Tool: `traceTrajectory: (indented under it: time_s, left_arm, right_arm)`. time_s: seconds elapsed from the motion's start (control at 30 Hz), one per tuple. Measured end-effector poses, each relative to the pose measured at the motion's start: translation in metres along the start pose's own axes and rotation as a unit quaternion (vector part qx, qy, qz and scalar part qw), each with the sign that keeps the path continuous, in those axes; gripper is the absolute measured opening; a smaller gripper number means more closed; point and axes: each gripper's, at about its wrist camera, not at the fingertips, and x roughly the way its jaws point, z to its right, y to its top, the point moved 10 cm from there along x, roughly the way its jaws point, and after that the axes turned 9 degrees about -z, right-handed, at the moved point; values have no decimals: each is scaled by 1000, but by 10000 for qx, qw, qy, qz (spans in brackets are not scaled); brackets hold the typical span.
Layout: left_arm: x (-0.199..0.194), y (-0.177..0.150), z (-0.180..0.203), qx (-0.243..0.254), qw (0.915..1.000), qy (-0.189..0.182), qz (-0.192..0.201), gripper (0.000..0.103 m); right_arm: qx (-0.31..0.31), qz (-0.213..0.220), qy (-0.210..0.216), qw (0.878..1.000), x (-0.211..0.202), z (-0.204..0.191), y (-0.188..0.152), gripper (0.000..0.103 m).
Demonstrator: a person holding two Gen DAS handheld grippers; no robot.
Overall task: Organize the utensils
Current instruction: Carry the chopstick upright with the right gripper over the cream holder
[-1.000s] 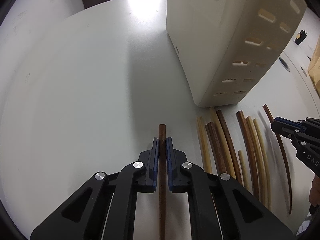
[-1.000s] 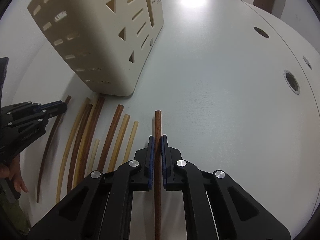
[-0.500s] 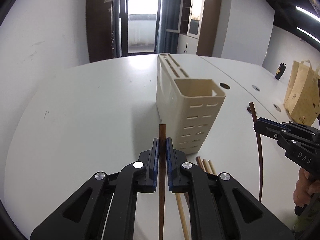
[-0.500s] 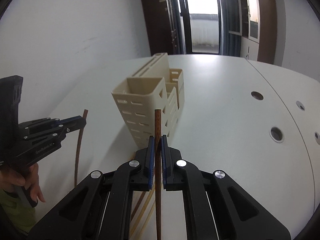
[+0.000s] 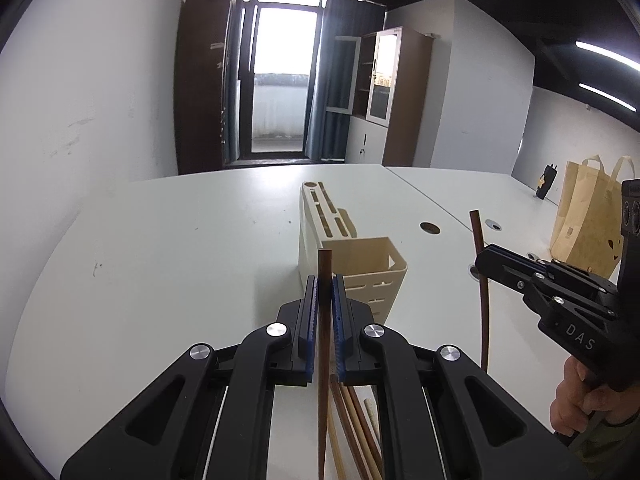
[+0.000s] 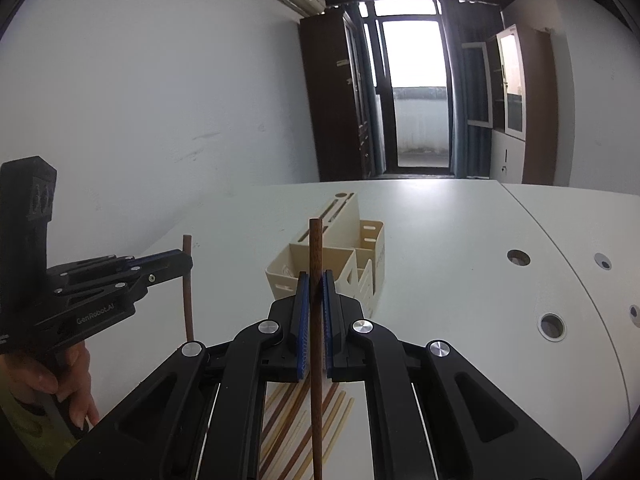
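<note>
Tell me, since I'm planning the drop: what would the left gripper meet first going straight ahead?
Probably the cream plastic utensil holder, directly ahead of the left gripper; depth is unclear.

Your left gripper (image 5: 324, 280): matte black linkage arms, silver round screws, blue ribbed pads (image 5: 310, 320), white "GenRobot.AI" print on the side. Your right gripper (image 6: 316, 276): same build, "DAS" lettering. Bare skin on both hands (image 6: 60, 384), yellow-green sleeve at the near edge.

- Utensil holder (image 5: 362, 268): cream.
- Held chopsticks (image 5: 323, 344) (image 6: 315, 320): dark brown.
- Loose chopsticks (image 6: 296, 420): mixed dark brown and pale tan.
- Table (image 5: 180, 248): white.
- Gripper pads (image 5: 310, 312): blue; bodies black.
- Paper bag (image 5: 584, 224): tan.
</note>
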Motion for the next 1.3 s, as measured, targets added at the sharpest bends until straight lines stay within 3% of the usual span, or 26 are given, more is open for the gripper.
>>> traceTrajectory:
  time_s: [0.3,0.6,0.73,1.07,1.23,1.3]
  left_arm:
    - [-29,35,14,105,9967,-50,803,7]
    - [-51,72,26,301,9860,169,1632,7]
    - [-60,84,28,269,9799,163,1971,7]
    - [-94,106,31,16,9501,306,3105,7]
    - [-114,108,36,-5,9273,292,3733,7]
    - [-115,111,37,-55,9236,297,3821,7]
  right_arm:
    - [-124,766,189,9968,-13,-10,41,7]
    - [-446,1690,337,9840,-28,-14,73,7]
    - [-318,1996,513,9780,-36,-9,85,7]
    - [-33,3208,808,9437,-63,6,111,7]
    - [44,3547,847,9311,-72,15,121,7]
    - [70,3617,855,9283,-73,16,125,7]
